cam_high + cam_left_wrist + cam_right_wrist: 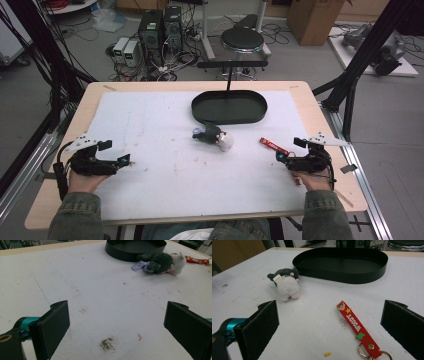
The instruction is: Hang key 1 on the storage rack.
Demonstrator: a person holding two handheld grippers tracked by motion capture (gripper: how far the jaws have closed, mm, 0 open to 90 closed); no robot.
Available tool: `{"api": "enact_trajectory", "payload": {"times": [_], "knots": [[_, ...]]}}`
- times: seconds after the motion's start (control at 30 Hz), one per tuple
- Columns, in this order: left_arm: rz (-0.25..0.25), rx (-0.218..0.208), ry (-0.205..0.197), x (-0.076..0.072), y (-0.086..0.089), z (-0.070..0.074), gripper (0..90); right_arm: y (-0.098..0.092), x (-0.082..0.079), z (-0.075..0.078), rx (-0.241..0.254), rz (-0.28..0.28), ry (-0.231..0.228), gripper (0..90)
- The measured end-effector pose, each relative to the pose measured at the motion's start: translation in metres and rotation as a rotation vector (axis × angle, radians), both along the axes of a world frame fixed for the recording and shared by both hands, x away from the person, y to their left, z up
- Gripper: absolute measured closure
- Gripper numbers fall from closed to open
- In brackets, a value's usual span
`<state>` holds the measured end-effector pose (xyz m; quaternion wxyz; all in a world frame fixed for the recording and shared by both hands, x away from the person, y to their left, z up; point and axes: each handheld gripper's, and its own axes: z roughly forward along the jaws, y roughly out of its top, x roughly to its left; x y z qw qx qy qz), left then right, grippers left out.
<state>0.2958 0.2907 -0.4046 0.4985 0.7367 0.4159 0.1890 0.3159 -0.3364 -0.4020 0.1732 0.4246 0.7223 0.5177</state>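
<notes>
Both claws gape wide and empty, left claw (125, 161) and right claw (281, 156), low on the white padded surface (150, 125). The red flat keychain strap (357, 328) lies just ahead of the right, long axis running away towards the black oval metal tray (342, 263); the small grey-and-white plush toy (215, 136) sits mid-surface.

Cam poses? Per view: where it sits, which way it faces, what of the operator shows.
High view: above the person's side, facing forward and down; forearms, left tongs, right tongs.
Left gripper view: on the left tongs, low over the white mat, facing the plush toy; own jaws open.
Right gripper view: on the right tongs, facing the red strap; own jaws open.
Shared: black tray.
</notes>
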Motion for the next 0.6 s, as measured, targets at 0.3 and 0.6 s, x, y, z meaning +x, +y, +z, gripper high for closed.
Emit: {"api": "enact_trajectory", "payload": {"times": [0.3,0.6], "knots": [[-0.006,0.004,0.0,0.0,-0.0004,0.0,7.0,0.0012,-0.0017,0.0003,-0.016,-0.005,0.001,0.7],[-0.008,0.01,0.017,0.0007,-0.0008,-0.0007,7.0,0.0022,-0.0004,-0.0008,-0.044,-0.002,-0.008,0.7]]}}
